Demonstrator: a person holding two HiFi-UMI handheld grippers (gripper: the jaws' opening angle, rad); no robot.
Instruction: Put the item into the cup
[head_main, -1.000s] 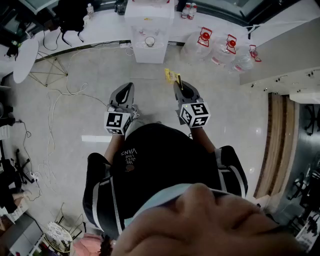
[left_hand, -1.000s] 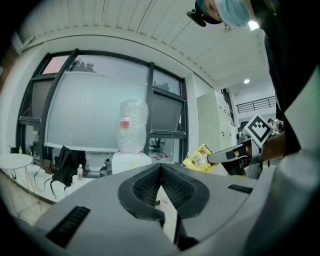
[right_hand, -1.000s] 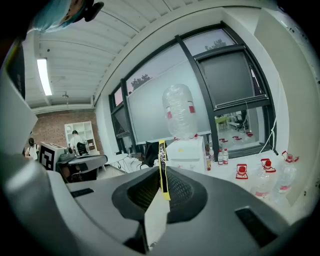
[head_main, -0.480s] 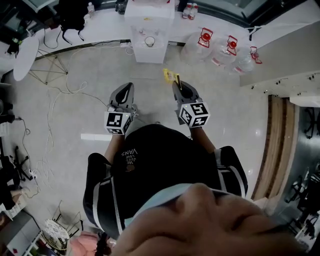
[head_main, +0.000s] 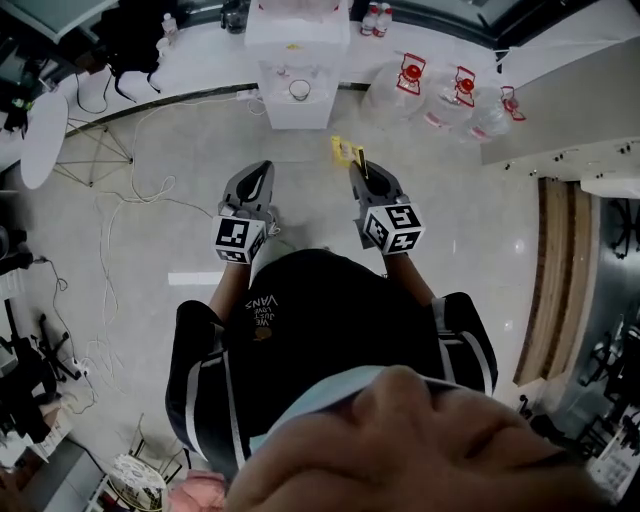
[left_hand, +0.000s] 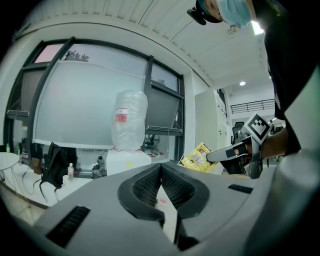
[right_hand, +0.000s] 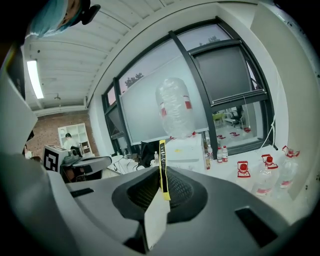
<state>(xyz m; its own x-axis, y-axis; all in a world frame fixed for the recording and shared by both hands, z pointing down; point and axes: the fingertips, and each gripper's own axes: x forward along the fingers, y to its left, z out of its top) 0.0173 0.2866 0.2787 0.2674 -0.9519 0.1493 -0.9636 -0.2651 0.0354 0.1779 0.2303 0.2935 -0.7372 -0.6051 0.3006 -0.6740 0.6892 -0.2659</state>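
Both advanced: right gripper (head_main: 360, 170) clamps yellow packet (right_hand: 162, 167) edge-on between its jaws; left gripper (head_main: 262, 170) closed, empty.

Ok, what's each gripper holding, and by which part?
Right gripper pinches the yellow packet by one edge; most sticks out past it. Left gripper is shut, empty.

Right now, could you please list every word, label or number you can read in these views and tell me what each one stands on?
"VANS": upside-down on the person's black shirt, head view.
Smaller lines beside it: too small to read.
Print on the yellow packet in the right hand-held gripper: blurred.
Red labels on the water jugs: unreadable.
Squares on the marker cubes: patterns only, no words.
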